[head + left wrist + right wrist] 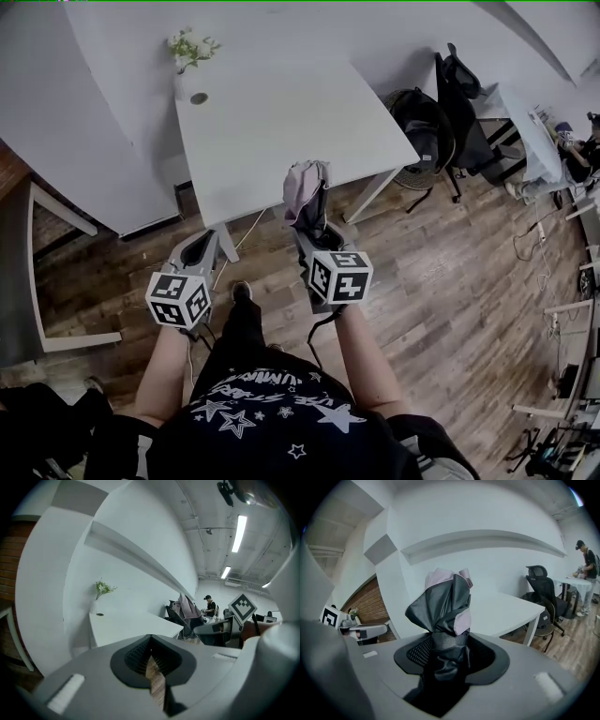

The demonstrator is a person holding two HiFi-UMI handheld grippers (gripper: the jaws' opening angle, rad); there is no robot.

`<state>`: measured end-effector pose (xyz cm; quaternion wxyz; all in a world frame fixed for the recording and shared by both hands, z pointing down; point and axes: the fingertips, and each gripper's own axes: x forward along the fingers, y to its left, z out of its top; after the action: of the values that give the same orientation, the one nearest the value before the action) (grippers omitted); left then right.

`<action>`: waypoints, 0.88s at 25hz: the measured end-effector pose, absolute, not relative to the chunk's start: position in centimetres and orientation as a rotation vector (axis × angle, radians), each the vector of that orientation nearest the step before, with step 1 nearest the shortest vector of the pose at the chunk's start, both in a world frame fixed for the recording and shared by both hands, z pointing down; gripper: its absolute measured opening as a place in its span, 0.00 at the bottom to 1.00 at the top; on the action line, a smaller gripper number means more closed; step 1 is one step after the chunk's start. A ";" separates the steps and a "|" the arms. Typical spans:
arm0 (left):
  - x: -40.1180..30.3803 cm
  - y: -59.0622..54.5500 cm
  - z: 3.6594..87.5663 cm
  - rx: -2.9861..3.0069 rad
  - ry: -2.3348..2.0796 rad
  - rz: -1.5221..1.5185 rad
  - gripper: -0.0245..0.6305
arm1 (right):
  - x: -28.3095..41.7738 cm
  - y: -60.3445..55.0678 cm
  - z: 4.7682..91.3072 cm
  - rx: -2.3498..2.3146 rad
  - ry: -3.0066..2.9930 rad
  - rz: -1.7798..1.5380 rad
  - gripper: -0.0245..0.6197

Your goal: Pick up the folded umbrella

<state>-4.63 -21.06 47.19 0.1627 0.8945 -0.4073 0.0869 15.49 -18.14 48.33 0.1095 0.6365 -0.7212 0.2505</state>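
Clamping the folded umbrella [445, 602] around its dark, strapped waist, the right gripper [450, 648] has both pads pressed on the fabric. The bunched pink and black canopy sticks out past the jaw tips. In the head view this gripper [314, 234] is held in the air in front of the person, and the umbrella [305, 187] is off the table, seen against its near edge. The left gripper [151, 656] has its jaws drawn together to a thin slit with nothing between them; only wood floor shows through the gap. It [199, 248] hangs just beside the right one, near the table leg. Beyond both lies the white table [281, 122], bare but for a small vase of flowers [187, 56] at its far left corner. A black office chair [422, 131] stands at the table's right end, on the wood plank floor [450, 272].
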 end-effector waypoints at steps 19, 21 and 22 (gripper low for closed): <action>-3.6 -12.3 44.9 2.595 -1.167 0.199 0.04 | 15.4 -8.8 47.2 1.866 -2.169 0.702 0.40; -3.5 -11.6 45.1 2.595 -1.161 0.204 0.04 | 15.5 -8.2 47.5 1.868 -2.166 0.704 0.40; -3.5 -11.3 45.3 2.595 -1.159 0.205 0.04 | 15.4 -7.8 47.7 1.867 -2.165 0.707 0.40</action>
<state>-3.50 -11.29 45.27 0.1453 0.9010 -0.4024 0.0711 15.41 -7.78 47.68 0.0980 0.6309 -0.7317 0.2388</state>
